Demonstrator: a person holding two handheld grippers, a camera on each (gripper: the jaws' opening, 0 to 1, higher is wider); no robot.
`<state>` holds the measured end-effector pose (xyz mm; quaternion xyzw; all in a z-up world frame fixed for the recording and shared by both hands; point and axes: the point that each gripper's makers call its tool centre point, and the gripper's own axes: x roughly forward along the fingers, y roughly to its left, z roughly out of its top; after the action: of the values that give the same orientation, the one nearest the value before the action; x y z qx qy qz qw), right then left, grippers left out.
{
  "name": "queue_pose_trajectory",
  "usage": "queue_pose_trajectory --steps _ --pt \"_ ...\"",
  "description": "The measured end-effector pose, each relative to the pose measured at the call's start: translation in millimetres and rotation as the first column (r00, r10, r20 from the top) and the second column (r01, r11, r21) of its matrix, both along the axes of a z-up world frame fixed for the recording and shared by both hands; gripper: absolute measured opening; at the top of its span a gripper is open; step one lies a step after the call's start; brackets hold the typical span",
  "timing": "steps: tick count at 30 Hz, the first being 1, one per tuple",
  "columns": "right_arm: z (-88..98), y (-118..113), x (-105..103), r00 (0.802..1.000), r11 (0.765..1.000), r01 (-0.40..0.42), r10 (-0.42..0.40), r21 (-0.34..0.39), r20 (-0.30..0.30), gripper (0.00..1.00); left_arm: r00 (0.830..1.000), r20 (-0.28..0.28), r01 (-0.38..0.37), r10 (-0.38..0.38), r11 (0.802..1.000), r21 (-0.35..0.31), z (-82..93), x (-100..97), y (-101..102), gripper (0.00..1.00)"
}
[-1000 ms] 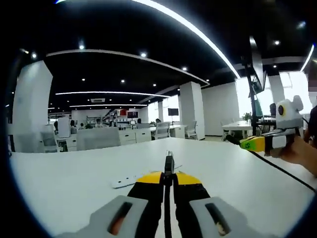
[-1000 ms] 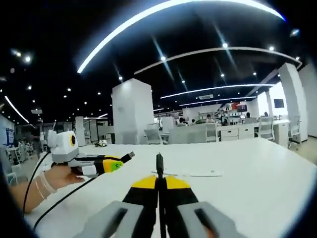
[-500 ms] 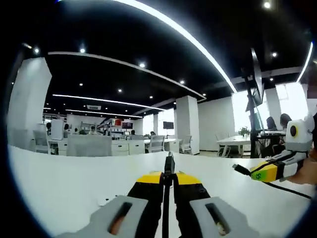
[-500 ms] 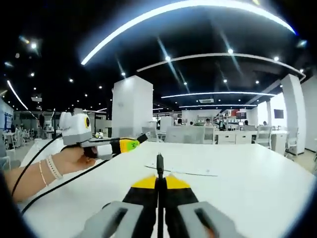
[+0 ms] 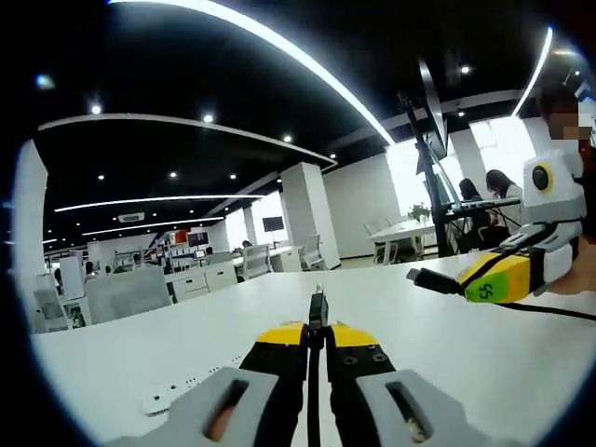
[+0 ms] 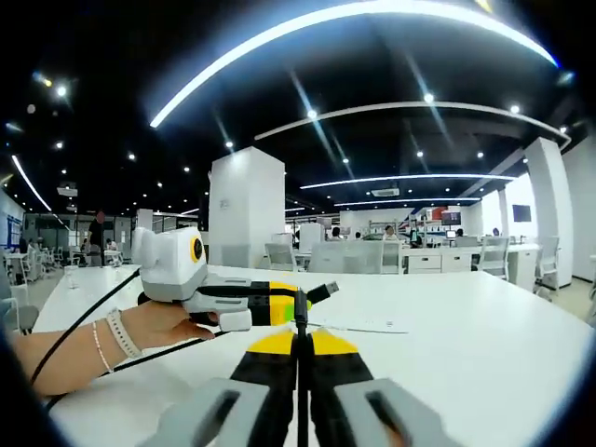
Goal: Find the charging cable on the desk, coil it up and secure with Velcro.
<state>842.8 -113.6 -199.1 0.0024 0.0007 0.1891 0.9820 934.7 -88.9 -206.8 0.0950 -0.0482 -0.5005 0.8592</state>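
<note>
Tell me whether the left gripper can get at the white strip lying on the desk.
Probably yes. The white strip lies flat on bare desk, nothing on it, and the right gripper is off on the other side. The left gripper is shut, so it must open first.

The left gripper view looks forward low over the broad white desk [image 5: 168, 354] along its own closed yellow-and-black jaws. The right gripper view looks across the same desk [image 6: 484, 345], equally low, along its own closed jaws. Each camera sees the opposite gripper: right gripper [image 5: 424, 277], left gripper [image 6: 324, 291]. Both share the desk surface.
</note>
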Motion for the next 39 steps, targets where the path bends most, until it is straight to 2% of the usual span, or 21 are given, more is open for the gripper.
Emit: queue_pose_trajectory --steps 5,9,15,20,25,31,39 --pt "2.6 -9.3 4.5 1.0 0.999 0.022 -0.022 0.031 -0.003 0.05 0.998 -0.016 0.059 -0.059 0.997 0.051 -14.4 -6.3 -12.1 0.09" --pt "1.7 -17.2 7.0 0.999 0.998 0.043 -0.043 0.05 -0.01 0.05 0.99 -0.034 0.139 -0.135 0.983 0.124 -29.5 -17.9 -25.4 0.09" --pt "2.7 -24.2 10.2 0.998 0.996 0.056 -0.055 0.076 -0.015 0.05 0.98 -0.069 0.198 -0.188 0.962 0.188 -48.9 -26.8 -38.0 0.09" --pt "0.2 -24.1 17.1 0.998 0.996 0.051 -0.05 0.068 -0.026 0.05 0.974 -0.098 0.223 -0.206 0.948 0.226 -63.6 -29.1 -41.1 0.09" --pt "-0.7 -21.2 17.1 0.999 0.998 0.044 -0.042 0.049 -0.028 0.05 0.971 -0.113 0.232 -0.21 0.943 0.24 -68.6 -31.0 -42.8 0.09" --pt "-2.9 -22.3 17.5 0.998 0.998 0.046 -0.045 0.048 -0.033 0.05 0.969 -0.144 0.234 -0.201 0.934 0.269 -83.0 -30.5 -42.3 0.09" --pt "-14.8 -34.6 21.6 0.993 0.994 0.072 -0.064 0.078 -0.095 0.05 0.965 -0.185 0.234 -0.187 0.933 0.274 -88.1 -27.5 -40.4 0.09"
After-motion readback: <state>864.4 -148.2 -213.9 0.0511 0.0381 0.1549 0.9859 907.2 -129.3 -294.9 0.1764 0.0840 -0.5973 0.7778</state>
